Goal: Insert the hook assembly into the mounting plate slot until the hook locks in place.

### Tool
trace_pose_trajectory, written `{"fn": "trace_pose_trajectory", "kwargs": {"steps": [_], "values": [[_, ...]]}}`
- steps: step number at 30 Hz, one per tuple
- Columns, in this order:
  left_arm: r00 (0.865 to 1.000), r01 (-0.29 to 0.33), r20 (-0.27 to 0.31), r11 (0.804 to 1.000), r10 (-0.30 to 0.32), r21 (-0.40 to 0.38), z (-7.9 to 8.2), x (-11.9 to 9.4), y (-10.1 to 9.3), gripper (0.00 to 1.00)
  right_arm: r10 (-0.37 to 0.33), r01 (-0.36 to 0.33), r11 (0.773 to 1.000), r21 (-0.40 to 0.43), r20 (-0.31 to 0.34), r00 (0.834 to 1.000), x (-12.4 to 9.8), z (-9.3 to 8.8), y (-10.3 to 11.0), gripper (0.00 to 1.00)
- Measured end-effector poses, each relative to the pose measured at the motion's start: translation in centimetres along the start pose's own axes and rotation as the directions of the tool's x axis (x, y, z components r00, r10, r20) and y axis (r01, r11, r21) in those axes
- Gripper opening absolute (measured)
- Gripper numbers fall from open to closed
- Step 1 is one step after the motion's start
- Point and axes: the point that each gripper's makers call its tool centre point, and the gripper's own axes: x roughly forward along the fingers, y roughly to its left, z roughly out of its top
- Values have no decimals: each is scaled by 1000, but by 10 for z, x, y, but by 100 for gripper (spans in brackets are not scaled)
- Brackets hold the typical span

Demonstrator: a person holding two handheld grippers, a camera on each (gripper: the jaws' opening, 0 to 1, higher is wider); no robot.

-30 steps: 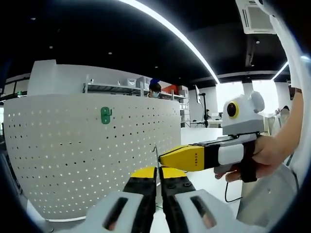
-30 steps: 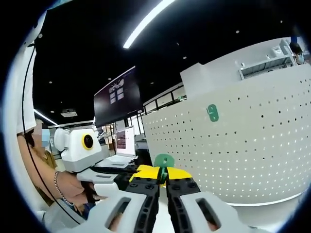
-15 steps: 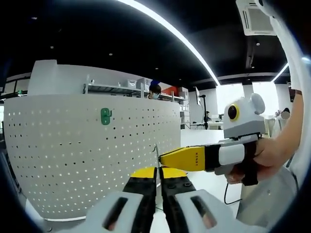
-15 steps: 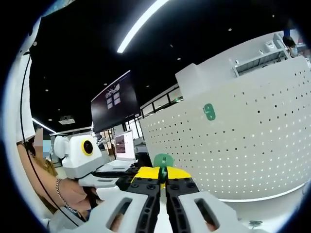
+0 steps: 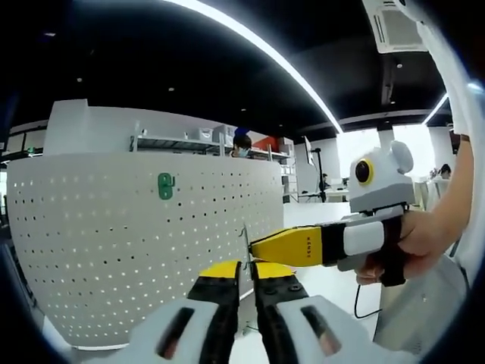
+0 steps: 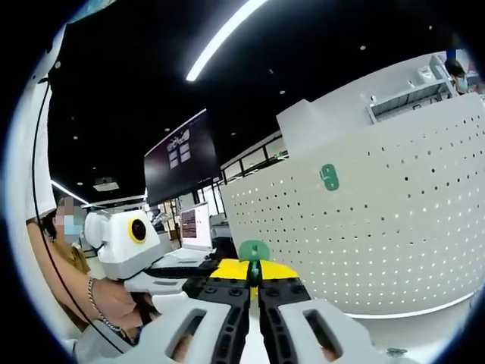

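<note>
Little has changed over the last second: right gripper (image 6: pixel 254 282) stays clamped on the green hook (image 6: pixel 254 251), near the pegboard (image 6: pixel 394 235); left gripper (image 5: pixel 244 274) closed, empty. Insertion, I'd judge, hasn't started.

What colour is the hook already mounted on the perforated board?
Green. The hook on the white perforated board shows best in the right gripper view.
</note>
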Motion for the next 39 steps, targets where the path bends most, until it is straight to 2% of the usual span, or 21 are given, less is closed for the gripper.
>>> {"fn": "trace_pose_trajectory", "kwargs": {"steps": [6,10,13,18,24,25,28,30,32,33,35,38,39], "values": [[999,-9,-35,1000,9,-8,-7,1,0,44,1,-1,1000,0,-5,1000,0,-1,0,0],[997,-16,-72,1000,15,-14,-16,3,1,56,7,-7,1000,11,-5,1000,0,-2,1,0],[997,-32,-70,999,31,-7,-18,4,3,72,4,-4,1000,16,-10,1000,-1,-3,0,0],[997,-49,-63,999,49,-2,-18,5,6,86,4,-4,1000,21,-9,1000,-1,-4,0,0],[996,-54,-75,999,54,-4,-20,4,7,86,-5,5,1000,-2,-3,1000,0,2,1,0],[996,-56,-74,998,55,-12,-19,4,8,86,-49,48,997,-66,-16,999,-2,3,-6,0],[995,-61,-74,998,60,-11,-19,4,9,85,-73,72,993,-90,-11,997,-2,6,-8,0],[995,-58,-77,998,58,-7,-19,5,9,85,-92,87,985,-150,-28,995,-3,7,-9,0],[995,-57,-80,998,56,-7,-20,5,9,85,-135,127,978,-168,-37,990,-4,8,-15,0],[995,-57,-85,998,57,-5,-21,5,9,85,-181,169,967,-189,-48,982,-6,7,-23,0],[995,-59,-87,998,58,-10,-22,5,9,85,-232,209,944,-255,-61,971,-9,7,-31,0],[994,-60,-88,998,59,-13,-22,5,10,85,-285,262,936,-237,-69,956,-13,5,-41,0],[994,-60,-88,998,59,-13,-22,5,10,85,-280,256,937,-237,-72,957,-13,4,-42,0]]}}
